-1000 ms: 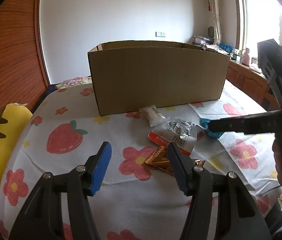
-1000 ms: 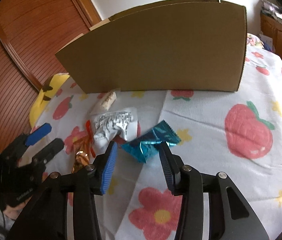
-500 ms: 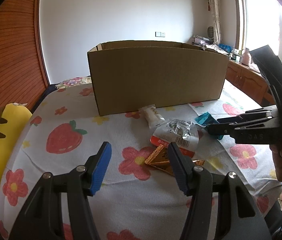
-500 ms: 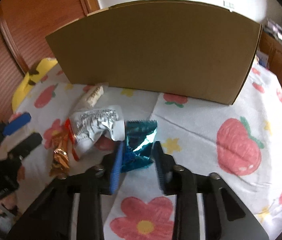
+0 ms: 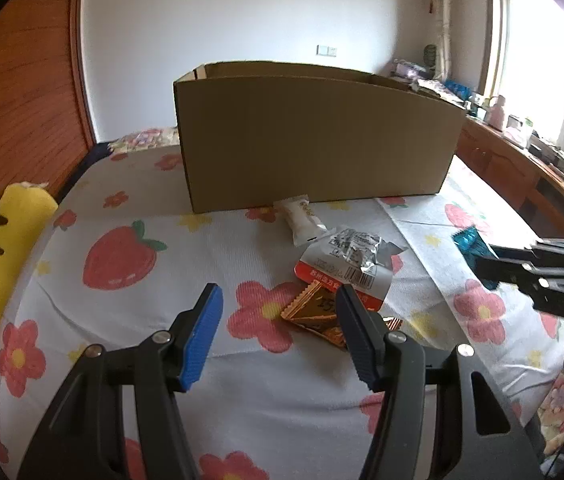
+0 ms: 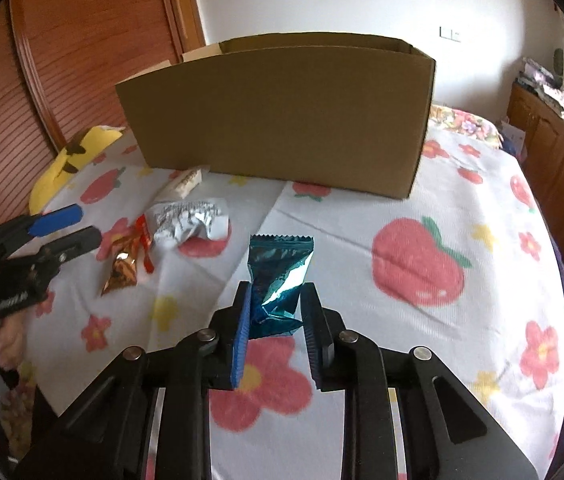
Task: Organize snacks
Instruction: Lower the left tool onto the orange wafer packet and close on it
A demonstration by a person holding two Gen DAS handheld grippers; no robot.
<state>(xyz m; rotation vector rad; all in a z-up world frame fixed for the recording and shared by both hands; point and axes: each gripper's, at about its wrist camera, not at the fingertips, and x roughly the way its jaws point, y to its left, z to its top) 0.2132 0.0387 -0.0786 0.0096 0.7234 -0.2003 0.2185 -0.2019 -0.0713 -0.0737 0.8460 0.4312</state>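
Right gripper [image 6: 276, 330]: fingers clamped on teal foil packet [image 6: 280, 276], centre frame, its upper end standing clear above them. Left gripper [image 5: 278, 334]: fingers wide, holding nothing; gold wrapper [image 5: 314, 312] just beyond. Cardboard box [image 6: 282, 116]: upper centre, on floral bedspread [image 6: 482, 208].

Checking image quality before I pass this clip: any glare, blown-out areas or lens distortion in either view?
Left wrist view: the window is blown out white and the cardboard box rim bows from fisheye distortion. Right wrist view: a bright glare patch on the teal snack packet in the right gripper; dark vignette at the corners.
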